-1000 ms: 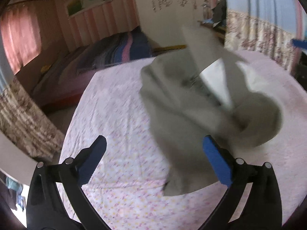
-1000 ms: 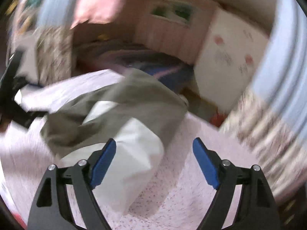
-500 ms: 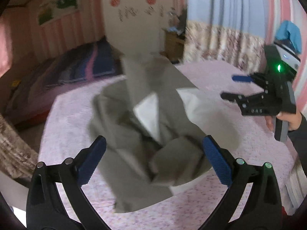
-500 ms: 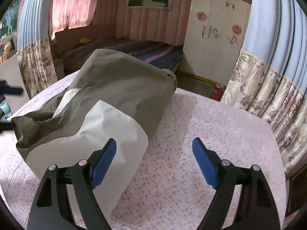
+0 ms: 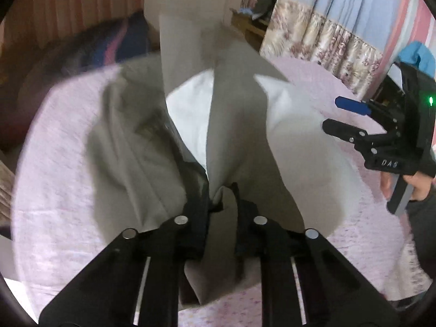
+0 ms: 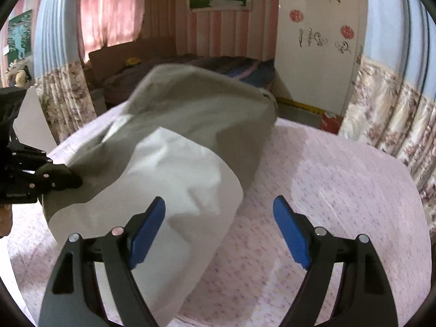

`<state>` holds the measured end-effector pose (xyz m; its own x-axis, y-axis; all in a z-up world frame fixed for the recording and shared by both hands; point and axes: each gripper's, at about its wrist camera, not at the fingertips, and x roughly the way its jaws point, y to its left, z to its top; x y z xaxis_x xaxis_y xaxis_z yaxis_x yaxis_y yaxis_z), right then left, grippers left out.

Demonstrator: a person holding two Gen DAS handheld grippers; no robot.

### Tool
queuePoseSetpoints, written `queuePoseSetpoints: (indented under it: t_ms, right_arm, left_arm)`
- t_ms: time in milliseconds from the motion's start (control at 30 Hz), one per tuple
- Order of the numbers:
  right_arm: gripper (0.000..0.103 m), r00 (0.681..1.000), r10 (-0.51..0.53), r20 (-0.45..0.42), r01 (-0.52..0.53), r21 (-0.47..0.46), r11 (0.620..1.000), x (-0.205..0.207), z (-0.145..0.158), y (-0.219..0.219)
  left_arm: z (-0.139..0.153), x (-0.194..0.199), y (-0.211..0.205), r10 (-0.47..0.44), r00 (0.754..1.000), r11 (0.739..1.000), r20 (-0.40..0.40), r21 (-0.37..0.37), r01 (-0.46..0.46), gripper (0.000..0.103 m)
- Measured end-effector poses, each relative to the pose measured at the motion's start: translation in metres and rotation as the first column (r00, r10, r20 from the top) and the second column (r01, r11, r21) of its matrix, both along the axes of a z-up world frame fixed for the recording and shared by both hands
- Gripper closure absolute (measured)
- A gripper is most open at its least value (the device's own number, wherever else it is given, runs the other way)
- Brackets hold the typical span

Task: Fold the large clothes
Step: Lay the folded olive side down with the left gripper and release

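A large olive-grey and white garment (image 5: pixel 237 125) lies crumpled on a bed with a pink flowered sheet (image 5: pixel 54 163). My left gripper (image 5: pixel 222 199) is at its near edge. Its jaws are closing, and a bunched fold of the grey cloth is pinched between them. In the right wrist view the garment (image 6: pixel 190 136) bulges up, and the left gripper (image 6: pixel 54 177) grips its left corner. My right gripper (image 6: pixel 219 229) is open above the white part's near edge and the bare sheet (image 6: pixel 340 177), with nothing between its blue pads. It also shows at the right of the left wrist view as the right gripper (image 5: pixel 354 120).
A person's hand (image 5: pixel 417 188) holds the right gripper's handle. Behind the bed lies a second bed with a dark striped blanket (image 6: pixel 234 65). A white wardrobe (image 6: pixel 313 54) stands at the back, and flowered curtains (image 6: pixel 387 114) hang at the right.
My left gripper came down onto the garment and its jaws went from wide open to pinched on a fold. The right gripper sank a little and stayed open.
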<state>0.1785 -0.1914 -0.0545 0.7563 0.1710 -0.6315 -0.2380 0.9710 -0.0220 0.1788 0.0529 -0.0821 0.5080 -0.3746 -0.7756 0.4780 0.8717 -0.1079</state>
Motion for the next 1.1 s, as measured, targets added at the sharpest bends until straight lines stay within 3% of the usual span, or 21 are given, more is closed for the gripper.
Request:
queuePoseSetpoints:
  t_ms: [133, 233, 433, 567, 700, 833, 933, 967, 1033, 1100]
  right_arm:
    - [0.021, 0.998, 0.068, 0.009, -0.068, -0.018, 0.998, -0.005, 0.010, 0.019]
    - [0.021, 0.989, 0.140, -0.046, -0.139, 0.009, 0.990, -0.006, 0.009, 0.031]
    - [0.035, 0.959, 0.243, -0.146, -0.239, 0.045, 0.970, 0.003, -0.013, 0.048]
    - [0.036, 0.953, 0.259, -0.156, -0.258, 0.025, 0.966, 0.009, -0.025, 0.057]
    - [0.035, 0.959, 0.237, -0.154, -0.241, -0.008, 0.970, 0.011, -0.034, 0.061]
    - [0.034, 0.964, 0.218, -0.153, -0.217, 0.023, 0.976, 0.009, -0.025, 0.051]
    - [0.034, 0.966, 0.227, -0.124, -0.228, 0.004, 0.974, 0.001, -0.014, 0.056]
    - [0.034, 0.966, 0.233, -0.115, -0.234, -0.001, 0.972, -0.002, -0.010, 0.057]
    - [0.034, 0.968, 0.231, -0.098, -0.232, -0.008, 0.973, -0.004, -0.002, 0.055]
    - [0.034, 0.973, 0.213, -0.085, -0.215, -0.011, 0.977, -0.004, 0.005, 0.053]
  left_arm:
    - [0.015, -0.023, 0.017, 0.070, 0.995, 0.997, 0.072, 0.032, -0.072, 0.091]
    - [0.025, -0.038, 0.033, 0.113, 0.987, 0.991, 0.115, 0.060, -0.121, 0.091]
    - [-0.006, -0.045, 0.059, 0.178, 0.984, 0.982, 0.015, 0.062, -0.179, 0.091]
    - [-0.027, -0.050, 0.071, 0.222, 0.975, 0.975, -0.024, 0.016, -0.222, 0.091]
    - [-0.041, -0.049, 0.063, 0.232, 0.973, 0.972, 0.000, 0.045, -0.232, 0.090]
    - [-0.030, -0.048, 0.059, 0.221, 0.975, 0.972, 0.026, 0.078, -0.222, 0.085]
    - [-0.014, -0.049, 0.057, 0.223, 0.973, 0.969, 0.054, 0.094, -0.227, 0.071]
    - [-0.007, -0.050, 0.057, 0.231, 0.970, 0.965, 0.078, 0.113, -0.239, 0.046]
    - [0.008, -0.050, 0.057, 0.231, 0.965, 0.961, 0.124, 0.124, -0.246, 0.024]
    - [0.021, -0.045, 0.060, 0.213, 0.969, 0.967, 0.123, 0.115, -0.227, 0.024]
